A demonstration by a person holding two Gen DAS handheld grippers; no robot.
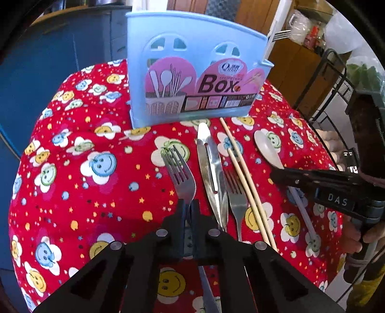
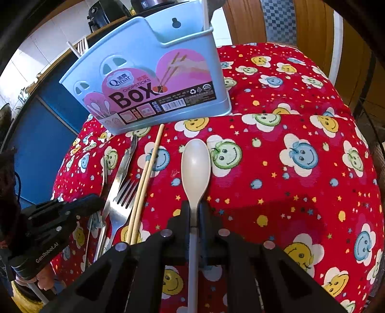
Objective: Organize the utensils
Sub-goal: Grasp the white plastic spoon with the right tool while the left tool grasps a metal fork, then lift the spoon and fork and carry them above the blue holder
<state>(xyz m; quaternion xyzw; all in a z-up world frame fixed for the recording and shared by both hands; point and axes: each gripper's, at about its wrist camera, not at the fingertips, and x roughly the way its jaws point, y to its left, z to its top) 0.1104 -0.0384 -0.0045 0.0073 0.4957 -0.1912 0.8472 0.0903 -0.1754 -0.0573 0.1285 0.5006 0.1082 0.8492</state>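
On the smiley-print bench (image 1: pixel 96 204), the left claw (image 1: pixel 190 207) is clamped on a fork (image 1: pixel 179 173). Right of it lie a knife (image 1: pixel 210 168), another fork (image 1: pixel 237 197) and chopsticks (image 1: pixel 243 178). The right claw (image 2: pixel 196 209) grips the white spoon (image 2: pixel 196 166), before the blue box (image 2: pixel 149 79).

red smiley-flower tablecloth (image 2: pixel 300 134) covers the table, bright daylight on it. blue cabinet (image 1: pixel 60 48) behind on the left, wooden door (image 2: pixel 243 21) at the back, black wire rack (image 1: pixel 336 79) on the right w/ plastic bags.
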